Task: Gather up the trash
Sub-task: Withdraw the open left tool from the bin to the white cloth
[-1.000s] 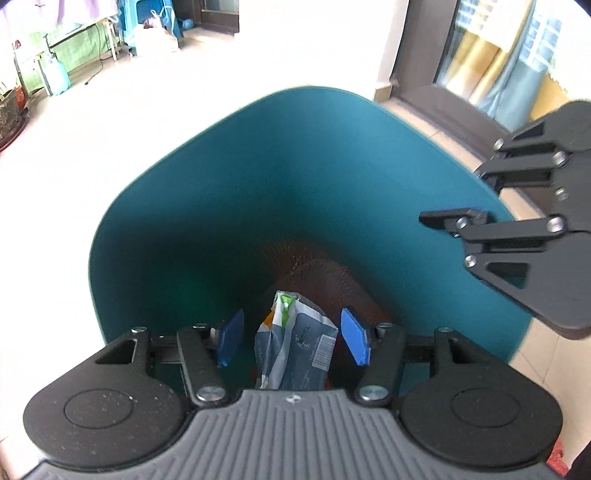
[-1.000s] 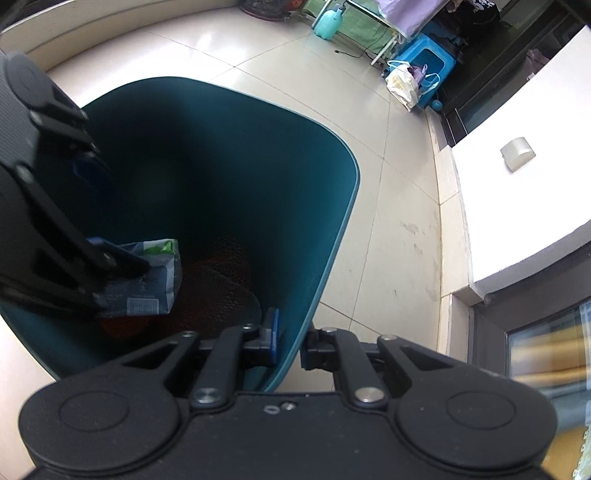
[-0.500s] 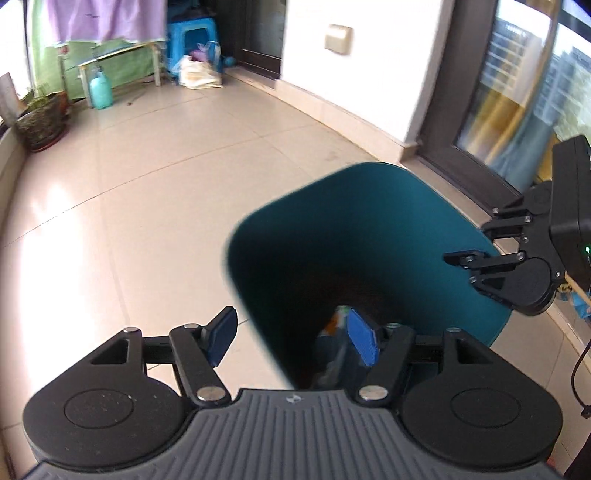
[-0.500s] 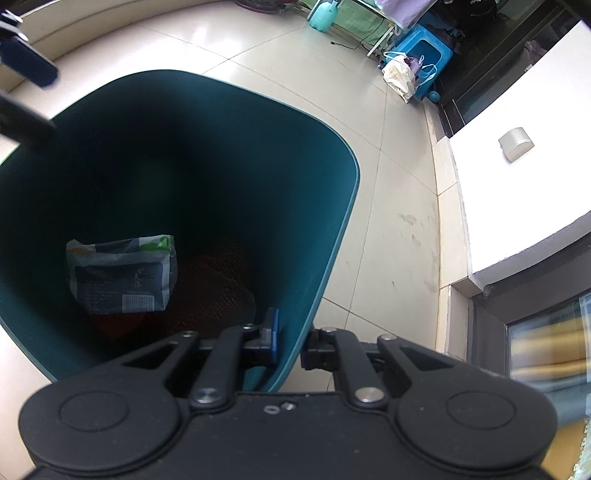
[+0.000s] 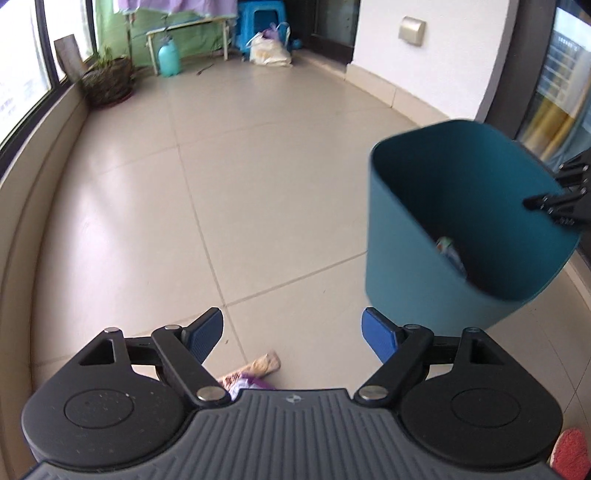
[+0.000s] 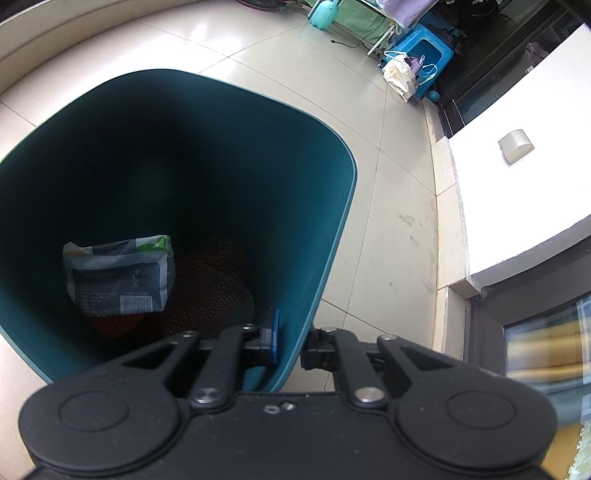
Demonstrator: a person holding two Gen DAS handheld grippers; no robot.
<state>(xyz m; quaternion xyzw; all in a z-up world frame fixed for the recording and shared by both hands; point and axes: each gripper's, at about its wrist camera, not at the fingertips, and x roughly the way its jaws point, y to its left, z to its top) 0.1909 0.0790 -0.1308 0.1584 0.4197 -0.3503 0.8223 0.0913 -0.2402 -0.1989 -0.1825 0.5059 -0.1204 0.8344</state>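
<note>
My right gripper [image 6: 290,341] is shut on the near rim of a teal trash bin [image 6: 332,236], one pad inside the wall and one outside. Inside the bin lie a grey-and-green snack packet [image 6: 118,275] and an orange net bag [image 6: 207,291]. In the left wrist view the same bin [image 5: 417,236] hangs at the right, with the right gripper's fingers [image 5: 554,201] on its far rim. My left gripper [image 5: 293,334] is over the floor, its jaws opening with nothing between them. Just below it a tan-and-purple wrapper [image 5: 255,369] lies on the tiles, partly hidden by the gripper body.
Beige floor tiles [image 5: 229,166] stretch ahead. At the far end stand a potted plant [image 5: 109,79], a teal jug [image 5: 168,57], a blue stool [image 5: 260,16] and a white bag [image 5: 267,50]. A white wall [image 5: 436,55] and glass door run along the right.
My left gripper let go of the snack packet, which dropped into the bin. It then swung left, away from the bin, and opened wider above the floor wrapper. The right gripper stayed put.
</note>
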